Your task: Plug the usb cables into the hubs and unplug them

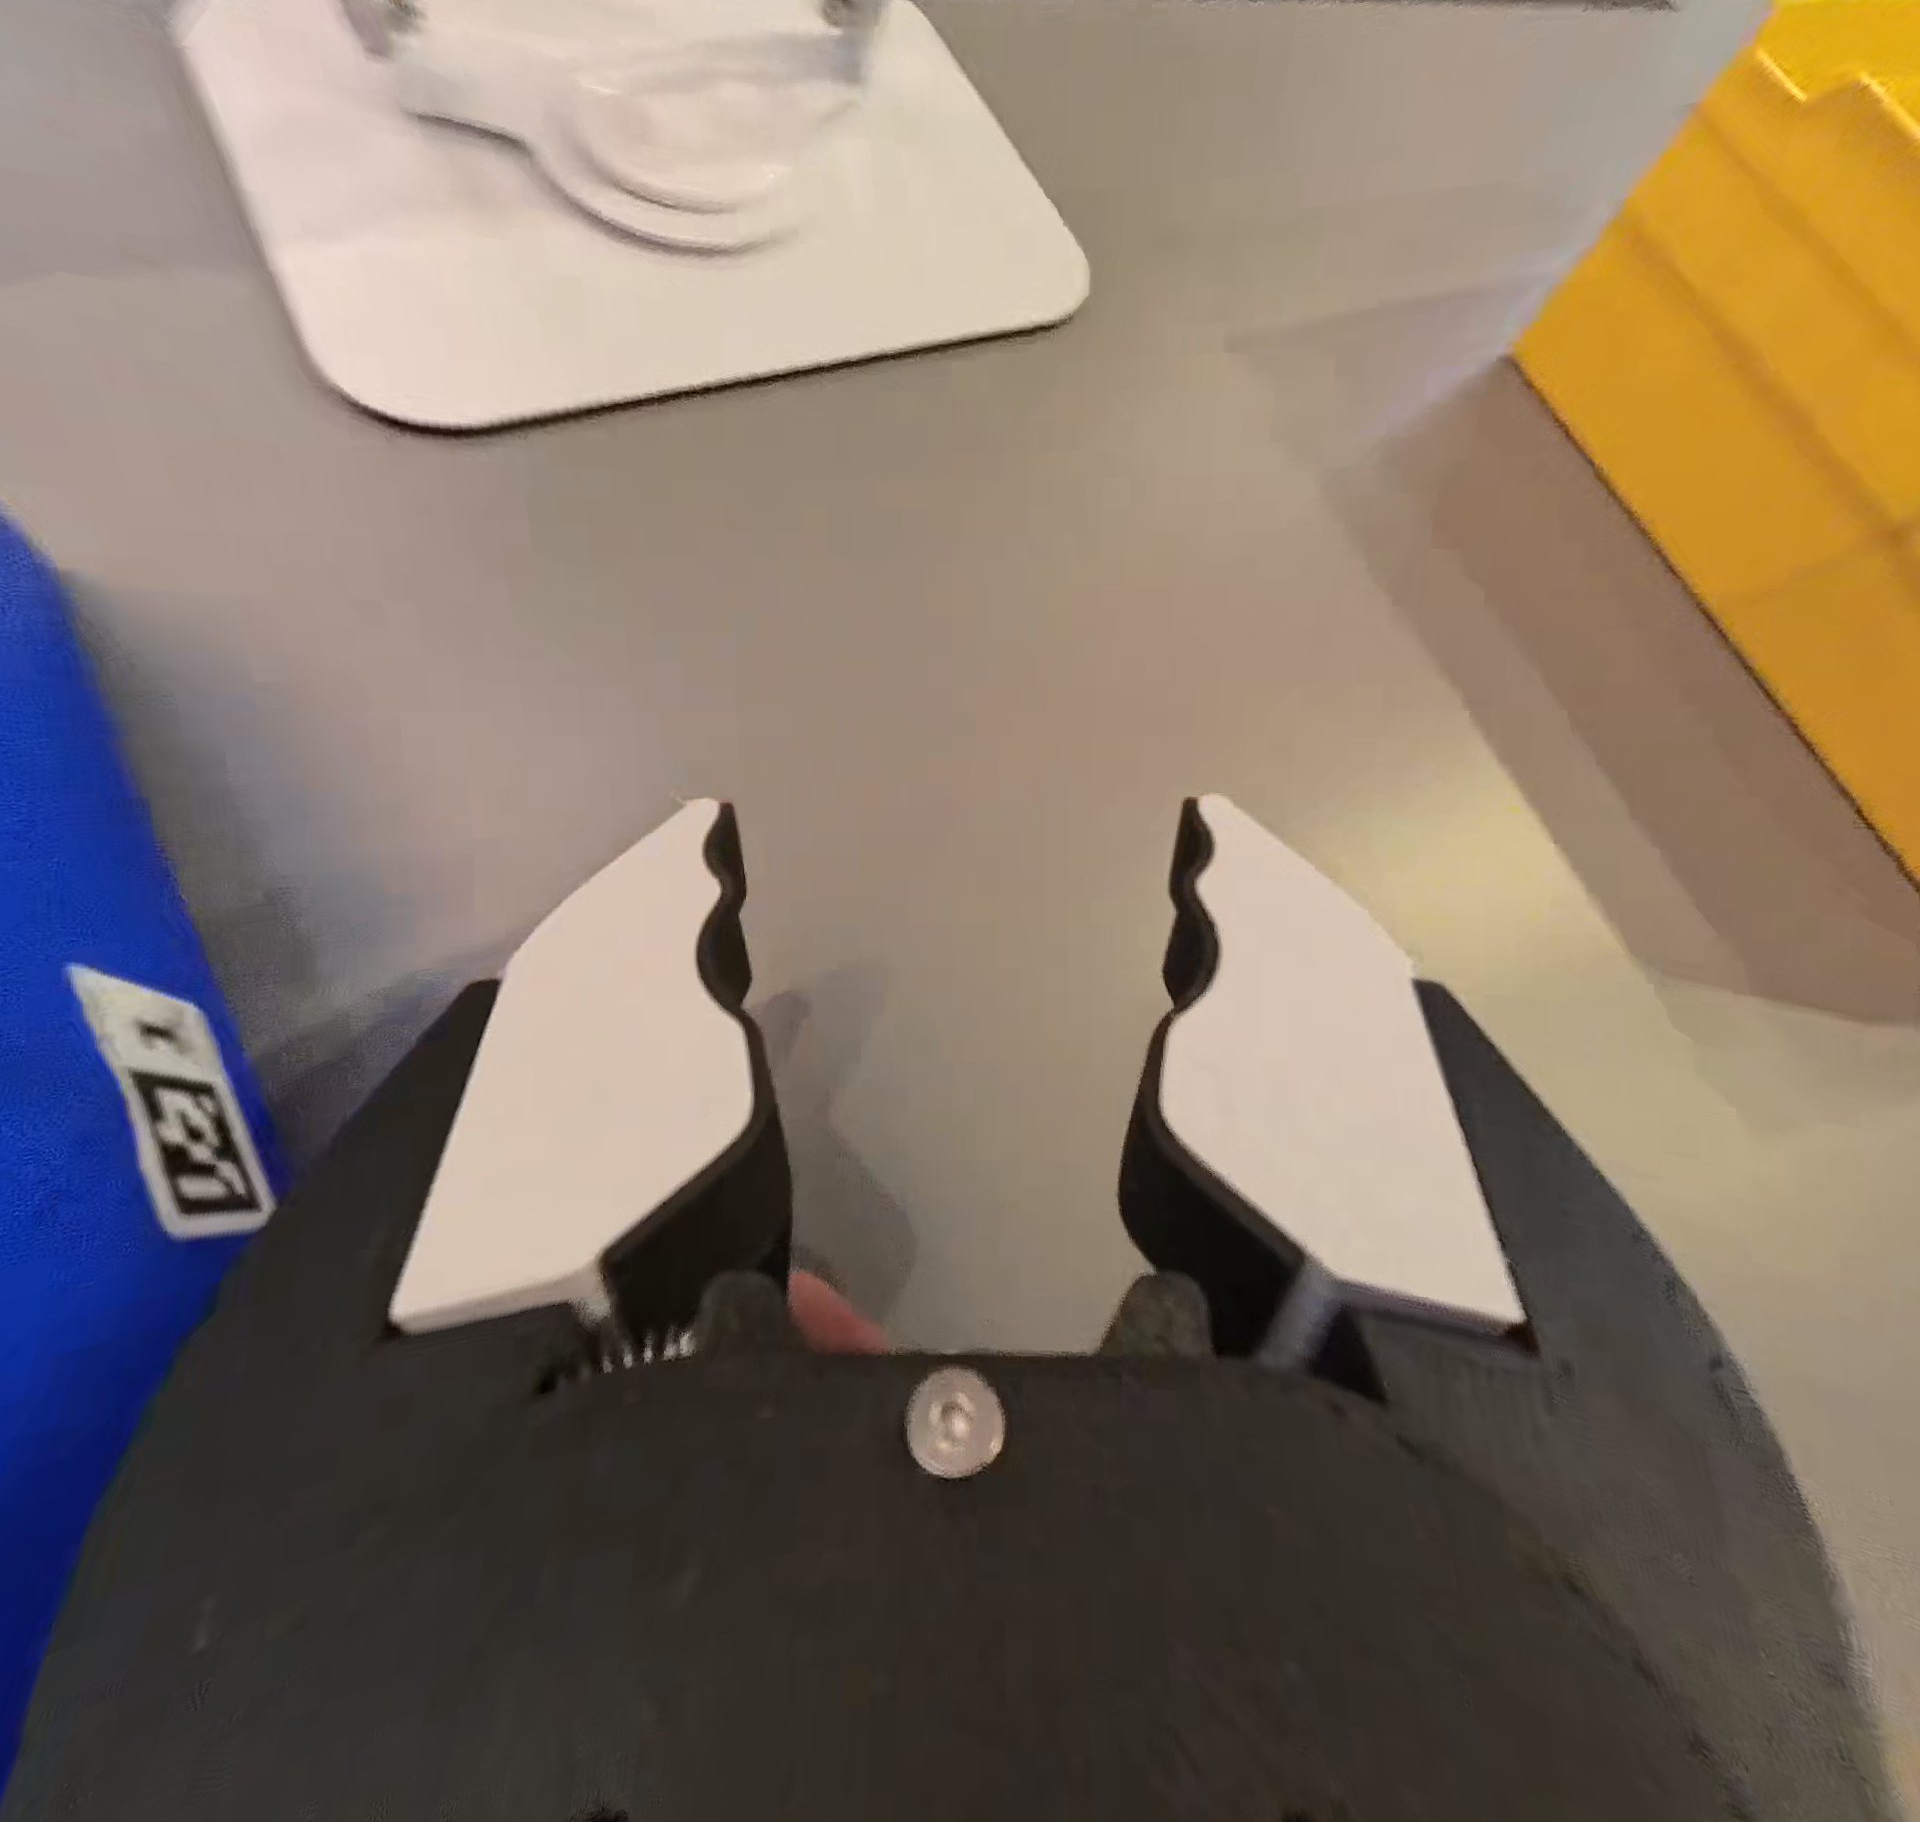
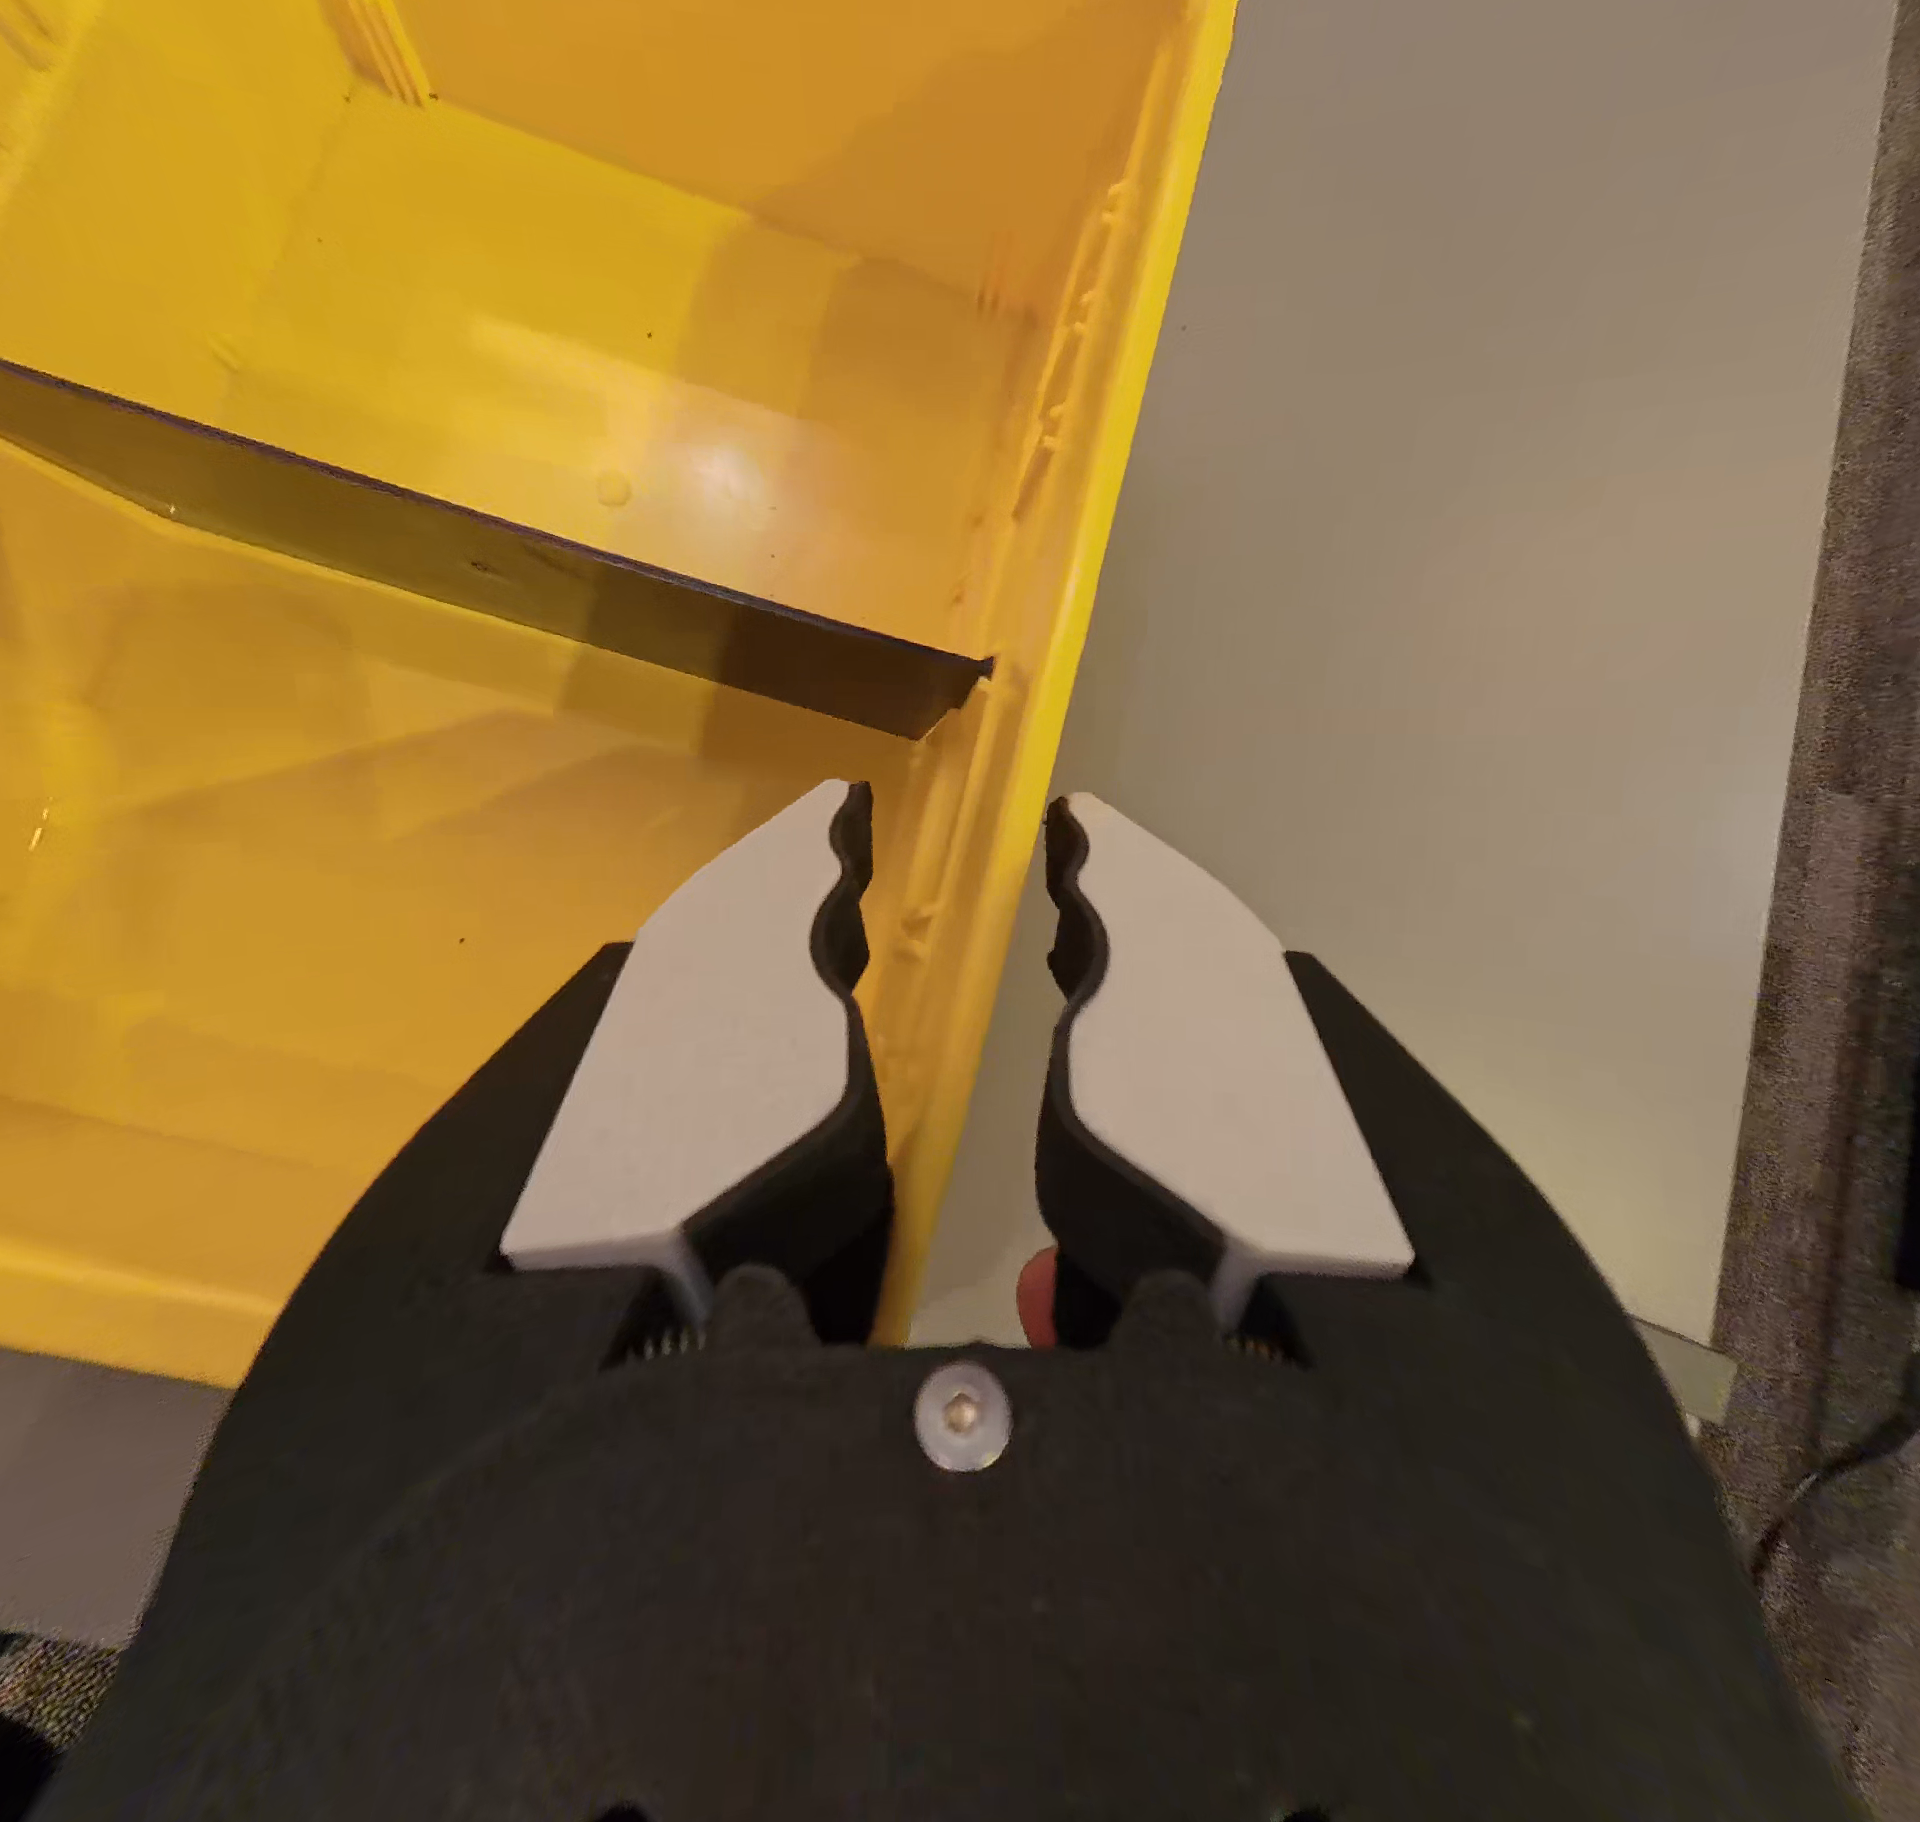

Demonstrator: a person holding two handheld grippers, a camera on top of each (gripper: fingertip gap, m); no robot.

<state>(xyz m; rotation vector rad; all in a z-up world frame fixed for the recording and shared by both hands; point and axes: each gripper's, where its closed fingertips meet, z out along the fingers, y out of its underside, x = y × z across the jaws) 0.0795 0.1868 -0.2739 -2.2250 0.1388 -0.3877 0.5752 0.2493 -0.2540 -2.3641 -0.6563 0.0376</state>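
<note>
Grey matte tabletop (image 1: 935, 629) fills my left wrist view. My left gripper (image 1: 961, 811) hovers above it, its white, black-padded fingers (image 1: 613, 1045) spread wide with only bare table between them. Ahead to the left sits a white rounded-rectangle base plate (image 1: 468, 318) carrying a clear plastic stand (image 1: 623, 110), which is blurred. A yellow plastic bin (image 1: 1766, 422) sits at the right edge and blue fabric (image 1: 83, 941) with a small patch at the left edge. I can't see any usb cables or hubs in this view.

Right wrist view: the right gripper (image 2: 956, 796) straddles the right wall of that yellow plastic bin (image 2: 1101, 525), one finger (image 2: 727, 1045) inside and the other outside over the table; fingers are apart and I can't tell whether they touch the wall. A dark flat divider (image 2: 520, 567) crosses the bin's inside. Dark grey carpet (image 2: 1849, 837) lies right of the table. No cables or hubs show in the visible part of the bin.
</note>
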